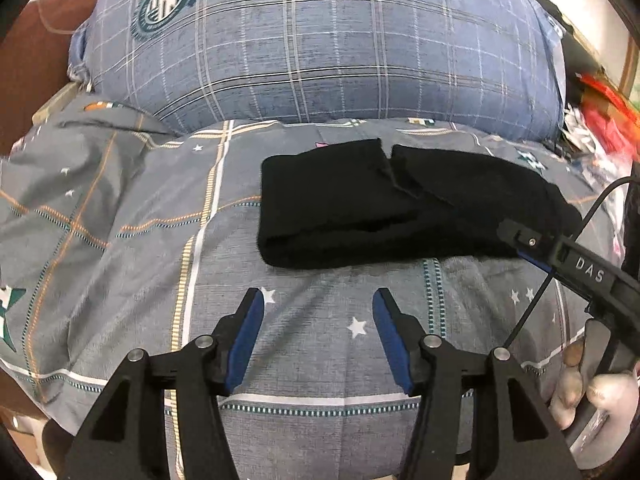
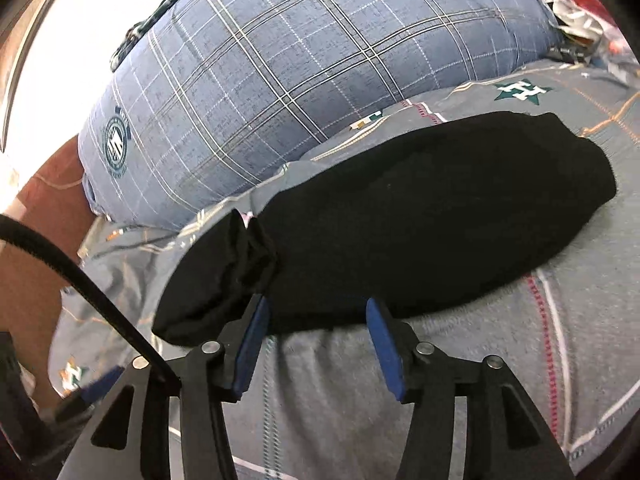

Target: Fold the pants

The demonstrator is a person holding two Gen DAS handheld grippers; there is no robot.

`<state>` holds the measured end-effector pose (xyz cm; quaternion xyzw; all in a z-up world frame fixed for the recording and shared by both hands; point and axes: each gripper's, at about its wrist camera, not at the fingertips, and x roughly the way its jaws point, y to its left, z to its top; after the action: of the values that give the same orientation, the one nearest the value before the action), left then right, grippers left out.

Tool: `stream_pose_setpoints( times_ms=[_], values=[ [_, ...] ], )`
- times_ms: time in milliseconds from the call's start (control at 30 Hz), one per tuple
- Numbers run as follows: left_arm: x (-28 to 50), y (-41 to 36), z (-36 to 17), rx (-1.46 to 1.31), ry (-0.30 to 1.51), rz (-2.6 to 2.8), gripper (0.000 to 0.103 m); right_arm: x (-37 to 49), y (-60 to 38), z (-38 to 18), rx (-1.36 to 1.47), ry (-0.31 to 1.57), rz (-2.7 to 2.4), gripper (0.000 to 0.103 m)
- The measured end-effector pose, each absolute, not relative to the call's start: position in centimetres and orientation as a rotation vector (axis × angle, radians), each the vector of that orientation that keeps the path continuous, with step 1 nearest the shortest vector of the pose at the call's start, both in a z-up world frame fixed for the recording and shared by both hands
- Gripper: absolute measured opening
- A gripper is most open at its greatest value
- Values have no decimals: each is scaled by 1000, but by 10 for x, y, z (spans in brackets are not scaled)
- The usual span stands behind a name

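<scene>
One pair of black pants (image 1: 384,204), folded into a thick bundle, lies on a grey bedsheet (image 1: 120,208) printed with stars and plaid lines, just in front of one blue plaid pillow (image 1: 320,40) bearing a round crest whose lettering is too small to read. Two handheld grippers are in view. The left gripper (image 1: 318,300) hangs above the sheet, near the bundle's front edge, its blue-padded jaws spread wide and holding nothing. The right gripper (image 2: 314,312) sits at the pants' near edge, jaws likewise wide apart, fingertips at the cloth without pinching it. Seen from the left wrist camera, the right gripper's body carries the white letters "DAS". A star on the sheet shows a white "H" (image 2: 520,90).
</scene>
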<state>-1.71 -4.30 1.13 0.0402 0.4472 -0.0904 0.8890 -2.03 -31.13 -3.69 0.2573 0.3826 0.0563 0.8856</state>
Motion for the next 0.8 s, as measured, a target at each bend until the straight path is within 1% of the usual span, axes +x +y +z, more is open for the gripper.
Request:
stream_pose_setpoints(
  times_ms=[333,800],
  values=[
    [-18,-58,8,136,950,-173,56,-28,-313,-47,528,823,119,57],
    [-17,-71,0,171,988,-183,56,-32,-325,-56,559,835,98,61]
  ],
)
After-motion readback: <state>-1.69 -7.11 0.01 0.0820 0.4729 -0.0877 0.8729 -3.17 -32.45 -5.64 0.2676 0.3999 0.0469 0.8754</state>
